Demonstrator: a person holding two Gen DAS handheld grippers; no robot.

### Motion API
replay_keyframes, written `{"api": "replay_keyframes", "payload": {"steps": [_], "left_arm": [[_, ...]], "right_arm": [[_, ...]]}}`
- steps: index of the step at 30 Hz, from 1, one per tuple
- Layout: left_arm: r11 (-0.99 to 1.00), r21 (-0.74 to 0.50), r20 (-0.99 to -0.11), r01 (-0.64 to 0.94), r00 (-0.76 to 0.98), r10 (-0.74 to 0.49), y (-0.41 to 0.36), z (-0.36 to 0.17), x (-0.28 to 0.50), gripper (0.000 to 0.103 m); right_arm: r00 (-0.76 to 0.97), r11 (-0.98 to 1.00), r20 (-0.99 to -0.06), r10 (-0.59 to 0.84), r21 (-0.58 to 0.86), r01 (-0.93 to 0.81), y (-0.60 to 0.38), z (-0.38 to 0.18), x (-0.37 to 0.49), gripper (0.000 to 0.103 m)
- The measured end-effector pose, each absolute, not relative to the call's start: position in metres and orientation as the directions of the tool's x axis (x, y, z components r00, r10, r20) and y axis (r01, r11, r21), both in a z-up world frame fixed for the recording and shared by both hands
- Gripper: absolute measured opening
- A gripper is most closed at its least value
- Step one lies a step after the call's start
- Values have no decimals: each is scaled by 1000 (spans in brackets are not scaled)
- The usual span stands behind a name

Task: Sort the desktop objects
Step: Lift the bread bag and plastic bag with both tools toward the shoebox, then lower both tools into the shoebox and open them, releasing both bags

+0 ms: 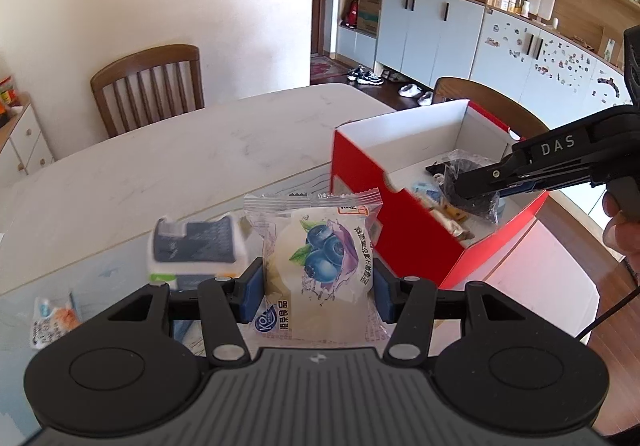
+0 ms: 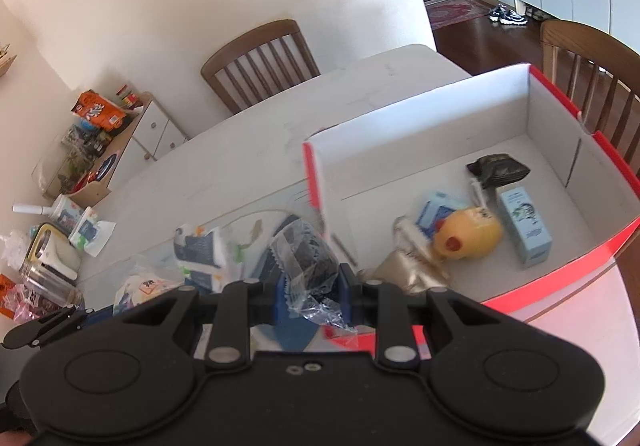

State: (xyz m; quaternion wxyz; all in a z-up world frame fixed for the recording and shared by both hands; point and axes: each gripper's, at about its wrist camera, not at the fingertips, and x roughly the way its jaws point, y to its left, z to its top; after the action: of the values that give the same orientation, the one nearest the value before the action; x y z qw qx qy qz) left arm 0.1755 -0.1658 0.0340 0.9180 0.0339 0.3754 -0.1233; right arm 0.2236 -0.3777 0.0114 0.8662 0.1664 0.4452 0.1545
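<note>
Blueberry pastry packet [image 1: 320, 266], light and crushable, sits clamped at its sides in the left gripper [image 1: 319, 292]. The red box [image 1: 400, 230] lies at two o'clock. The right gripper [image 2: 308, 286] pinches a crinkly dark-filled wrapper [image 2: 306, 258].

Bright daylight throughout, glaring pink-white on the desk [image 1: 536, 258] beside the red box [image 2: 616, 242]. Strong fisheye bending at the edges. Motion blur on near packets; dark corners.

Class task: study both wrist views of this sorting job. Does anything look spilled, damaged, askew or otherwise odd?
Nothing looks spilled or broken. The left gripper holds a blueberry snack packet, the right gripper a dark item in clear wrap. In the red box the sorted things lie jumbled at odd angles, as expected.
</note>
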Motion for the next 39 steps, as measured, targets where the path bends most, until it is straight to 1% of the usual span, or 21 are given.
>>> {"api": "replay_keyframes", "payload": {"steps": [10,20,28,39], "left_arm": [[950,-21,-699,312,674,-237,-223,34,207,53],[925,11,-721,381,644,-256,-281,27,244,53],[919,52,-759,391,614,-219,-313,9,285,53],[922,68,-815,382,554,-169,-337,-10,339,53]], "right_arm": [[572,908,-726,382,410,-86,-430,9,241,24],[570,916,-745,347,400,-35,-481,-4,266,24],[545,933,-776,317,360,-29,-499,-24,290,24],[489,933,-804,339,355,-63,-503,-43,297,24]]}}
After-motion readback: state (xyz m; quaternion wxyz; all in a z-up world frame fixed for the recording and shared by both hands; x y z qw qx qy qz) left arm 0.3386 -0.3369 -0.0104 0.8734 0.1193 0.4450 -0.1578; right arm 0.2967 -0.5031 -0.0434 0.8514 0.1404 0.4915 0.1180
